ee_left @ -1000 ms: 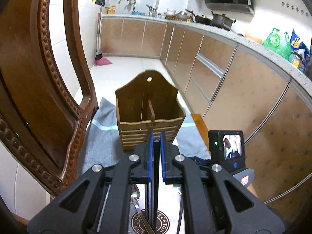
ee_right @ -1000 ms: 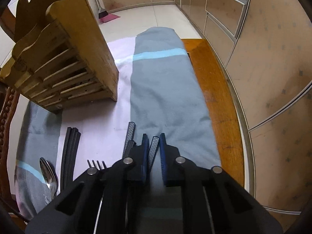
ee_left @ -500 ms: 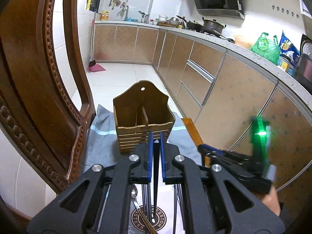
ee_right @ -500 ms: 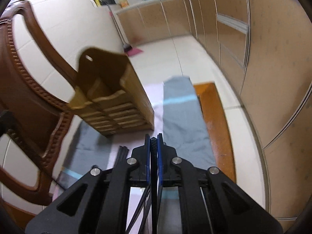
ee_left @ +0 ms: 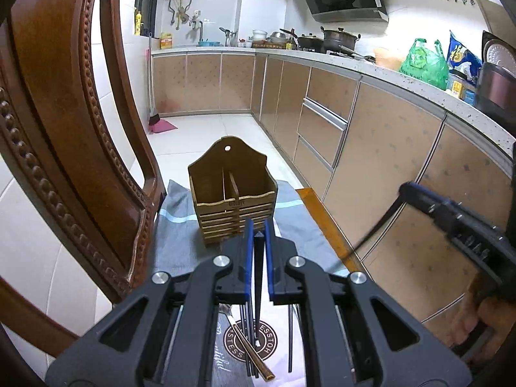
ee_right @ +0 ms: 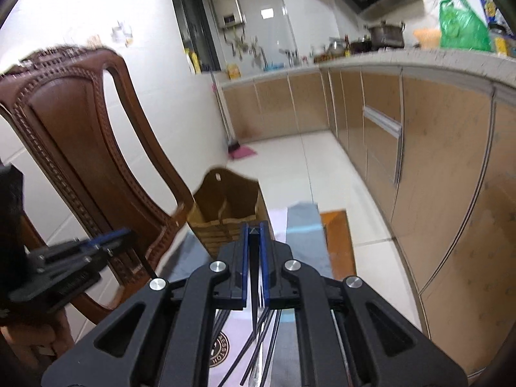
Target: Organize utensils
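Kitchen blurred, both grippers (left (ee_left: 256, 230), right (ee_right: 254, 232)) clamping black chopsticks (ee_left: 258, 277), tips cut off.

"YSTESS…ESSTOH" round logo, white mat (ee_left: 232, 359)

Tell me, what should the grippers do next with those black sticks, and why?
Probably carry them forward over the wooden holder and lower them in. Both the left gripper and right gripper are shut on black chopsticks, lifted clear, and the holder's compartments look empty.

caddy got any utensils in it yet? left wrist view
No: both compartments of the caddy show only bare wood inside, with no utensil standing in either.
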`<state>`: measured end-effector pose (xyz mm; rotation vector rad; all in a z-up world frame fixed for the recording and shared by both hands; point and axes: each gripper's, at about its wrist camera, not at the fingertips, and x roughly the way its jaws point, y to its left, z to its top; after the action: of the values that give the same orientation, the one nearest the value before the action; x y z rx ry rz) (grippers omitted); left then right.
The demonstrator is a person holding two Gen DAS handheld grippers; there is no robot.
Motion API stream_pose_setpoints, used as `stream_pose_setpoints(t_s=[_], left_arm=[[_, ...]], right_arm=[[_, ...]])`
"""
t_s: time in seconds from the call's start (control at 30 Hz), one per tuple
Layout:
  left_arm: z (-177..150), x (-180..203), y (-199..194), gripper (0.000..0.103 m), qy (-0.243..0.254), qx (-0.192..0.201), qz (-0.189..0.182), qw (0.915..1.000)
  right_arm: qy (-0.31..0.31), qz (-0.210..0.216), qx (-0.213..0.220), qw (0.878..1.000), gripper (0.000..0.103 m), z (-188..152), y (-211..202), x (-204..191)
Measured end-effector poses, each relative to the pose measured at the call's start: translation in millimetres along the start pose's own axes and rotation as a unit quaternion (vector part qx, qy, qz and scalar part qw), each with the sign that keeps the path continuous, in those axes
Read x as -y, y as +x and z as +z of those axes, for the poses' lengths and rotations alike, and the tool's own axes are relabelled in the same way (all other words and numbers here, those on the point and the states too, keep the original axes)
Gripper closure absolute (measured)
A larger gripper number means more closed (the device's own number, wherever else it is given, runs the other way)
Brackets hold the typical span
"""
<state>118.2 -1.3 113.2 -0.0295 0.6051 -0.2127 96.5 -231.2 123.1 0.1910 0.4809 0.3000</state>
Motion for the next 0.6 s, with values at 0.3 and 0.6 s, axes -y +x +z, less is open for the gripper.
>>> stream_pose_setpoints(t_s=[0.3,0.6], left_arm=[[10,-1,-30,0.096,-0.003,0.028,0.006,0.9996],[14,-11,-41,0.096,-0.016,0.035,0.006,0.9992]], right_arm=[[-0.020,0.006,0.016,1.000,0.096,1,-18,-8],[-0.027,0.008,0.012,1.000,0.096,-2,-19,-12]])
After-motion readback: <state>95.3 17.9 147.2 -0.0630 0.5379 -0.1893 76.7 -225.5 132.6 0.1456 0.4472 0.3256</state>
